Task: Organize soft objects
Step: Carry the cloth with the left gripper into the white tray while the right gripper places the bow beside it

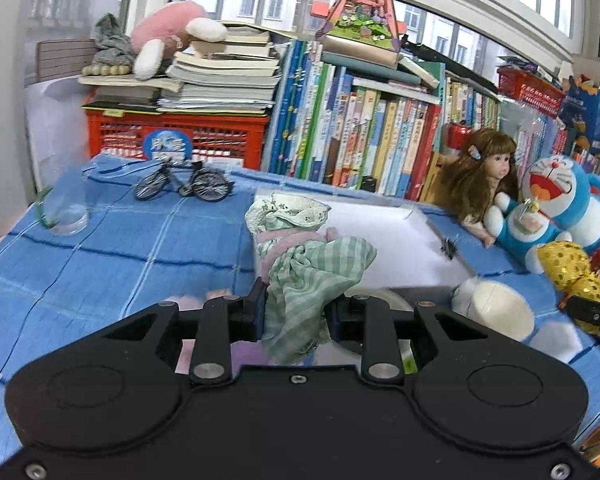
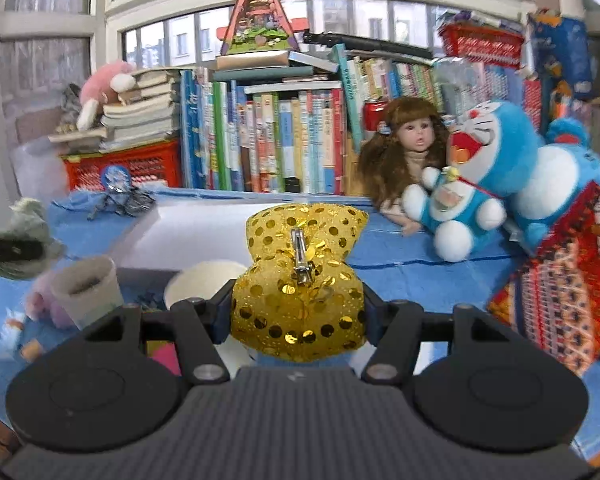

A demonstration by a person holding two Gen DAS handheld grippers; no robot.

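Green cloth pinched, left jaws | gold bow clamped, right | blue tablecloth

The cloth low in the centre of the left wrist view is pale green with white stripes and a pink band, and the tablecloth under it is blue with a grid of white and dark blue lines. In the centre of the right wrist view the bow is glittery gold with shiny gold spots and a silver clip. At the right of that view the plush cat is bright blue and white with a red mouth, the doll beside it has brown hair, and the crate at the left is red.
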